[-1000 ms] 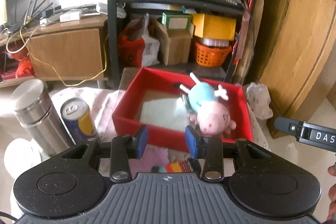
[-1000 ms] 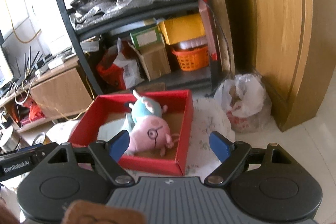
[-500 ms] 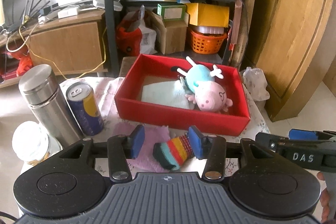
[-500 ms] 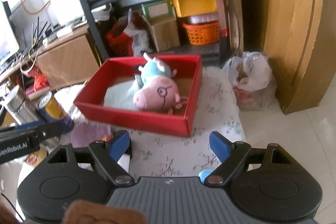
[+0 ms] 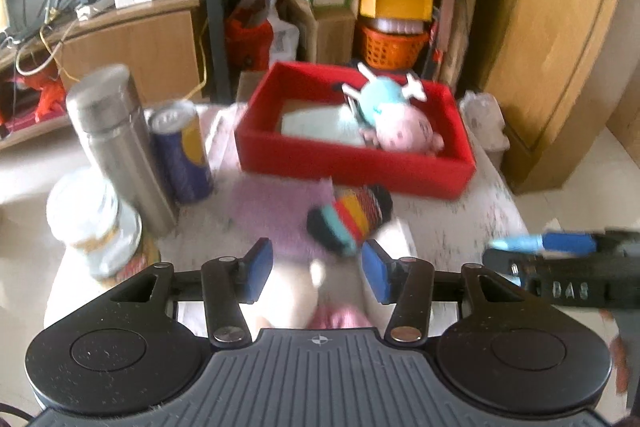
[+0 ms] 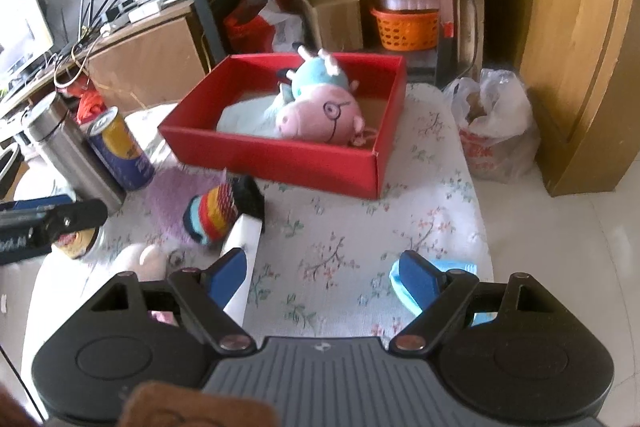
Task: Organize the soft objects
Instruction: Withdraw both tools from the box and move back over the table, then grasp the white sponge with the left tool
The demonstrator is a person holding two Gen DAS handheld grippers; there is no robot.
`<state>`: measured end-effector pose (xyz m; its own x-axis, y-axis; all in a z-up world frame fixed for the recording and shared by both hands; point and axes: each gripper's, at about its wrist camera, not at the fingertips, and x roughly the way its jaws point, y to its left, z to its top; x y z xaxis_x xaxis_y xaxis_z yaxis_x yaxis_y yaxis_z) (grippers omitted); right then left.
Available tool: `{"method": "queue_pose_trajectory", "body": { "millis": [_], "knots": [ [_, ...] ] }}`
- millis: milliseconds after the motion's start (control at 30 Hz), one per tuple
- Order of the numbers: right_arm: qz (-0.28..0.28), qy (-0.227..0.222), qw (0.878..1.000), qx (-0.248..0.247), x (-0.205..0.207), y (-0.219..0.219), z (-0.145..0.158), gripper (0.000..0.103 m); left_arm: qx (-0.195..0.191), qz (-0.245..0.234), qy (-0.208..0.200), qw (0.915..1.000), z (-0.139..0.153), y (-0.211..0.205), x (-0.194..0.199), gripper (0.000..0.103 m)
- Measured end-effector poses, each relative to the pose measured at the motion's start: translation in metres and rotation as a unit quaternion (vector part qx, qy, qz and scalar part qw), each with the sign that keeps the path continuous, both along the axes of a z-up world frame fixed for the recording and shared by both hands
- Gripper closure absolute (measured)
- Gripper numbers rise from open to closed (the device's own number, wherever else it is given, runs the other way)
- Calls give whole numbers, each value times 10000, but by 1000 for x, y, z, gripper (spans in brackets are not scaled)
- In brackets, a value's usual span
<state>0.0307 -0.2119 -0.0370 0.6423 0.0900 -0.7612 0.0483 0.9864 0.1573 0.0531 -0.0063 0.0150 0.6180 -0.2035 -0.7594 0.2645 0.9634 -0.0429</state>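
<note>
Bright daylight floods from the upper left, the left wrist view smeared by motion blur, the right wrist view sharper, both fisheye-bent toward dark corners.

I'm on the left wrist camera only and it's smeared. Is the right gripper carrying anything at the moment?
Observer: No. The right gripper is open, with only the floral tablecloth showing between its fingers.
Operator: Anything near it that I can't see?
Observer: Yes. A light blue item lies at the table's near right edge, partly hidden behind the gripper's right finger. I cannot tell what it is.
</note>
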Motion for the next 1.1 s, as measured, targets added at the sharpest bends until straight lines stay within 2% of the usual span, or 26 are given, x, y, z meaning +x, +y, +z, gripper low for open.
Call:
{"method": "queue_pose_trajectory", "body": {
  "millis": [233,600,900,1100],
  "knots": [
    [166,107,9998,-69,-22,2,-8,47,374,-252,336,9984,-25,2,-46,52],
    [285,499,9983,-86,-59,-11,-34,47,718,-492,1153,9895,-69,10,-95,52],
    [512,597,9967,-198,-73,-15,-33,47,972,-578,1638,9800,-96,7,-109,51],
    [448,658,9968,-108,-69,-25,-33,47,1037,-704,1777,9761,-102,0,-109,43]
  ]
}}
